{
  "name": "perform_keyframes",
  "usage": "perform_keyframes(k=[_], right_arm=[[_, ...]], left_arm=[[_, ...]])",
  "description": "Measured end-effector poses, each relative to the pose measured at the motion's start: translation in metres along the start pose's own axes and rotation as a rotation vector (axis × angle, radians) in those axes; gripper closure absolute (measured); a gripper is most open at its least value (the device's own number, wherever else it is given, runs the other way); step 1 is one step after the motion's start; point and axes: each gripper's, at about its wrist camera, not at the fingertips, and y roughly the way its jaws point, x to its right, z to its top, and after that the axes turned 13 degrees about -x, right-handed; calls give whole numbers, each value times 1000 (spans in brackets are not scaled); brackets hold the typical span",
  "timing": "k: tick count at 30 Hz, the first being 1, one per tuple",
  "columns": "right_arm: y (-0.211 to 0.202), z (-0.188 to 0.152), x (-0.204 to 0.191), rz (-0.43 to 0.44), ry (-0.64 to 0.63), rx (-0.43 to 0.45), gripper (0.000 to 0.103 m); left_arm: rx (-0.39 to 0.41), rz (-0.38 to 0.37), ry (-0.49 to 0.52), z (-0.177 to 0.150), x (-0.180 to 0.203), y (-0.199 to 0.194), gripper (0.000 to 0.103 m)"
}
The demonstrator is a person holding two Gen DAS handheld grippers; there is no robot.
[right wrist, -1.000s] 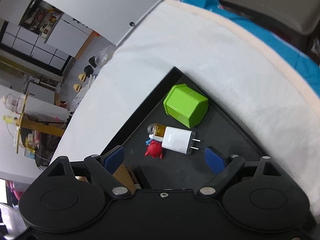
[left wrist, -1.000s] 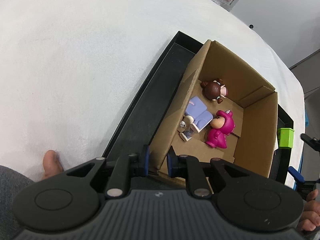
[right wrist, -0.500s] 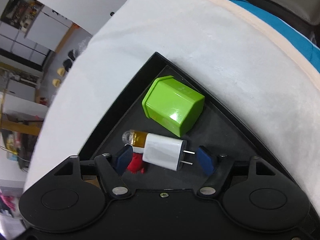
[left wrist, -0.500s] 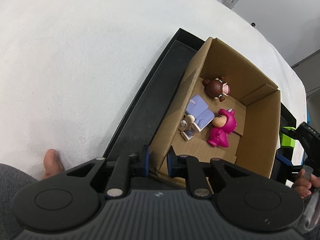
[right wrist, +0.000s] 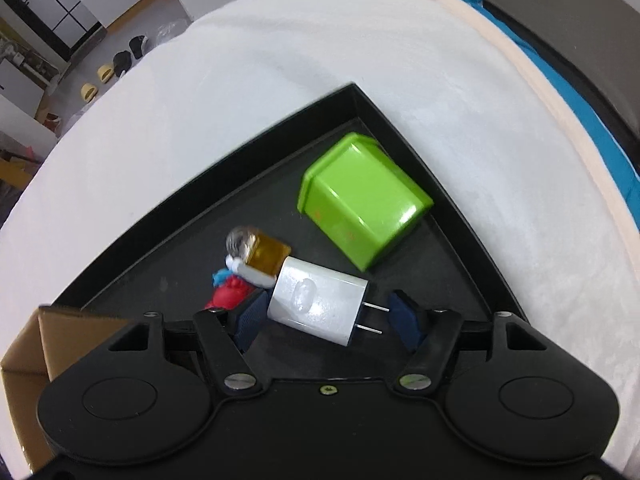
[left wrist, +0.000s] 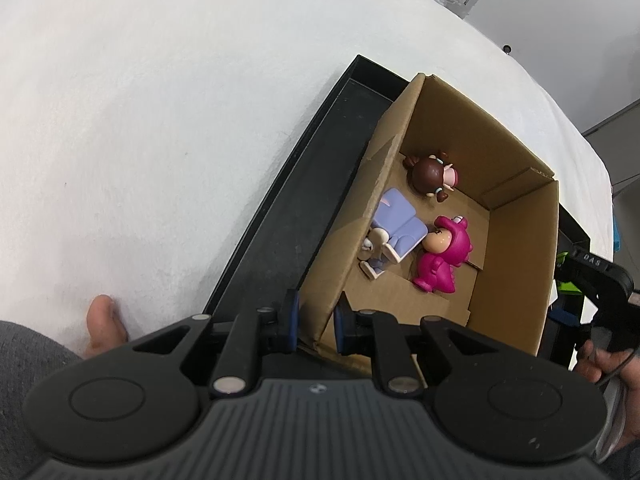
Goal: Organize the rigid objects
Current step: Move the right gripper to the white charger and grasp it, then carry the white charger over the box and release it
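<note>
My left gripper [left wrist: 316, 322] is shut on the near corner wall of a cardboard box [left wrist: 516, 264] that stands in a black tray [left wrist: 304, 192]. In the box lie a pink figurine [left wrist: 440, 260], a brown-haired figurine [left wrist: 430, 174] and a lilac figurine [left wrist: 394, 226]. My right gripper [right wrist: 326, 314] is open, its fingers on either side of a white plug charger [right wrist: 318, 302] lying on the tray floor [right wrist: 200, 256]. Beside the charger lie an amber bottle [right wrist: 260, 254], a small red toy [right wrist: 228, 294] and a green box [right wrist: 362, 202].
The tray sits on a white padded table [left wrist: 140, 120]. The right gripper shows at the right edge of the left wrist view [left wrist: 600, 284]. The cardboard box corner shows at the lower left of the right wrist view [right wrist: 28, 344]. A blue cloth [right wrist: 580, 92] lies beyond the table edge.
My right gripper has moved down and forward, narrowing until its open fingers straddle the white charger. My left gripper has kept its hold on the box wall.
</note>
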Motion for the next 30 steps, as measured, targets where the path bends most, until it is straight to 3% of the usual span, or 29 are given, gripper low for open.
perform_keyframes(k=[8,13,23,30], right_arm=[[-14,-21,22,-3,21,-25,38],[-22,-37,34,42,64,-38,39],[-52,-59,53,123,83,-17,39],[-71,-69,48,136,52,22,39]], left_arm=[[5,-1,11,-1,0,-1,87],[8,-6,10,-1,-1,-1,87],[8,-35,1,-5,-6,-3,87],[14,-53,-5,-8,-6,-3,87]])
